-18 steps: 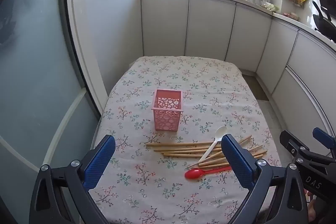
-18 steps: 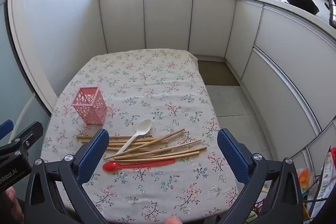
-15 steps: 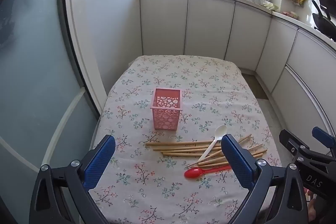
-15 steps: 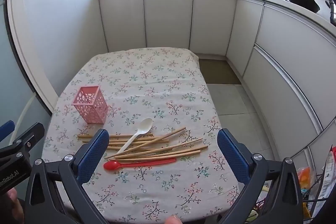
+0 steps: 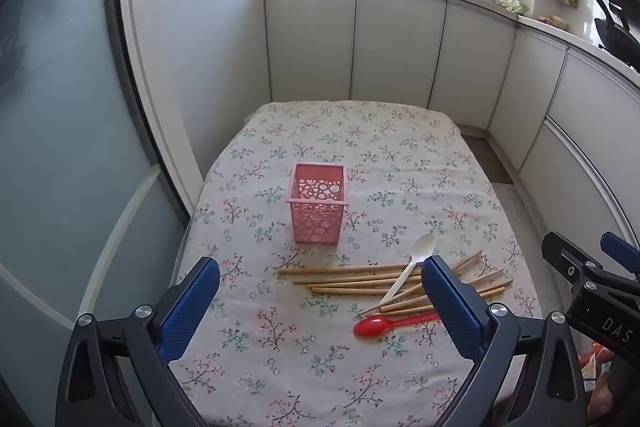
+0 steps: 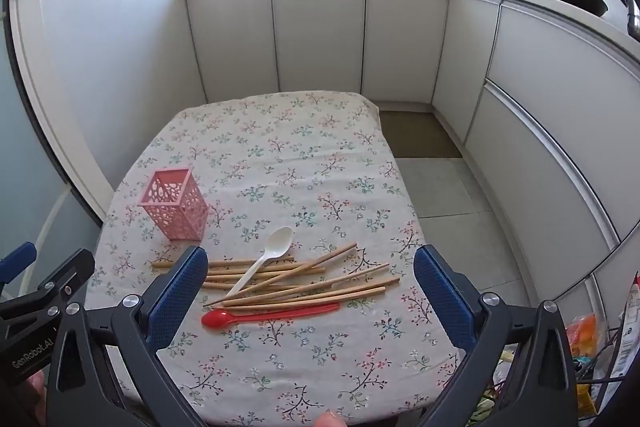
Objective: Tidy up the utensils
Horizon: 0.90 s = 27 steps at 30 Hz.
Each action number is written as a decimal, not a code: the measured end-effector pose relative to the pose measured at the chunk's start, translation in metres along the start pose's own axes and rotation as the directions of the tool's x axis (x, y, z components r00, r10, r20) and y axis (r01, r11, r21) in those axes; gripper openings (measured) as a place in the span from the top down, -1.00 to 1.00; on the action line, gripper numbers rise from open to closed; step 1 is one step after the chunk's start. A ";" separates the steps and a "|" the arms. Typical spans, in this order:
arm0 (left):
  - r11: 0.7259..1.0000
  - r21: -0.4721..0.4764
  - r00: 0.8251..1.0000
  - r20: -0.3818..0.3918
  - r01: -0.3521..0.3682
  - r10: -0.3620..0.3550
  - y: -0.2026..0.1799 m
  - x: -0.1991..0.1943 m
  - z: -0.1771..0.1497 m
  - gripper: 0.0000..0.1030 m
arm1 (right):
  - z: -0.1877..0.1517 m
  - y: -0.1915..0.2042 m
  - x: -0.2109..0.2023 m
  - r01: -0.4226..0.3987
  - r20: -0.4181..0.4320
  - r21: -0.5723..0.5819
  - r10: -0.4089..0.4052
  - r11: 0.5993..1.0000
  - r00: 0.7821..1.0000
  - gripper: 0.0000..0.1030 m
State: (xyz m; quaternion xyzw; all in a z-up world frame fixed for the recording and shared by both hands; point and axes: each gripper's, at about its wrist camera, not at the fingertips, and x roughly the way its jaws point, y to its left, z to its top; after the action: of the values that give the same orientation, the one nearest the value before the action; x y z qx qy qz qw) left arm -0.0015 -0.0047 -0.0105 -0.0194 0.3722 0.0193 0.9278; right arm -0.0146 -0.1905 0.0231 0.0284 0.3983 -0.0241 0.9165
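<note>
A pink perforated holder [image 5: 317,202] stands upright and empty on the floral tablecloth; it also shows in the right wrist view [image 6: 174,203]. In front of it lie several wooden chopsticks [image 5: 360,277] [image 6: 304,281], a white spoon [image 5: 412,263] [image 6: 267,255] across them, and a red spoon [image 5: 380,325] [image 6: 264,314] nearest me. My left gripper [image 5: 320,303] is open and empty, held above the table's near edge. My right gripper [image 6: 312,291] is open and empty, above the utensil pile.
The table [image 5: 360,147] sits in a kitchen corner, with a glass door on the left [image 5: 60,147] and white cabinets [image 6: 320,35] behind and to the right. Tiled floor [image 6: 448,195] lies right of the table. Bags and a wire rack [image 6: 600,347] sit at lower right.
Both grippers have drifted slightly; the table and utensils sit a touch lower and closer in view. Nothing was grasped or moved.
</note>
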 end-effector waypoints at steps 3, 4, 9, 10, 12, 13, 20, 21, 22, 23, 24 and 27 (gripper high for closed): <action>1.000 0.002 1.000 -0.006 0.000 0.000 -0.001 -0.001 0.003 -0.98 | 0.000 -0.001 -0.001 0.001 0.002 0.003 -0.001 1.000 1.000 -1.00; 1.000 0.003 1.000 -0.007 -0.001 0.001 -0.001 -0.001 0.003 -0.98 | 0.000 -0.001 -0.001 0.001 0.001 0.003 -0.001 1.000 1.000 -1.00; 1.000 0.006 1.000 -0.009 -0.003 0.003 -0.001 -0.003 0.002 -0.98 | 0.000 -0.002 0.000 0.003 -0.003 0.006 -0.003 1.000 1.000 -1.00; 1.000 0.006 1.000 -0.008 -0.004 0.004 -0.001 -0.004 0.001 -0.98 | 0.000 -0.002 0.000 0.003 -0.003 0.006 -0.003 1.000 1.000 -1.00; 1.000 0.009 1.000 -0.011 -0.004 0.004 -0.001 0.004 0.002 -0.98 | 0.000 -0.002 0.000 0.003 -0.003 0.007 -0.003 1.000 1.000 -1.00; 1.000 0.009 1.000 -0.012 -0.004 0.004 -0.001 0.005 0.001 -0.98 | 0.000 -0.002 0.000 0.003 -0.003 0.006 -0.003 1.000 1.000 -1.00; 1.000 0.009 1.000 -0.010 -0.005 0.005 -0.001 0.005 -0.001 -0.98 | 0.000 -0.001 0.000 0.004 -0.003 0.007 -0.004 1.000 1.000 -1.00; 1.000 0.010 1.000 -0.011 -0.005 0.005 -0.001 0.006 0.000 -0.98 | 0.000 -0.001 0.000 0.004 -0.002 0.007 -0.004 1.000 1.000 -1.00; 1.000 0.010 1.000 -0.013 -0.004 0.004 -0.002 0.006 0.001 -0.98 | 0.000 -0.002 0.000 0.004 -0.003 0.007 -0.004 1.000 1.000 -1.00; 1.000 0.010 1.000 -0.013 -0.004 0.004 -0.001 0.006 0.000 -0.98 | 0.000 -0.002 0.000 0.004 -0.003 0.007 -0.004 1.000 1.000 -1.00; 1.000 0.011 1.000 -0.013 -0.004 0.004 -0.001 0.006 0.000 -0.98 | 0.000 -0.002 0.000 0.004 -0.003 0.007 -0.004 1.000 1.000 -1.00; 1.000 0.010 1.000 -0.012 -0.004 0.005 -0.001 0.006 0.000 -0.98 | 0.000 -0.002 0.000 0.003 -0.003 0.006 -0.003 1.000 1.000 -1.00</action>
State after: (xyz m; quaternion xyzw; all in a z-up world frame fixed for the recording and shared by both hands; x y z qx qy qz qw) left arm 0.0030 -0.0058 -0.0140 -0.0140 0.3779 0.0194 0.9255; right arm -0.0144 -0.1921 0.0228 0.0306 0.3996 -0.0266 0.9158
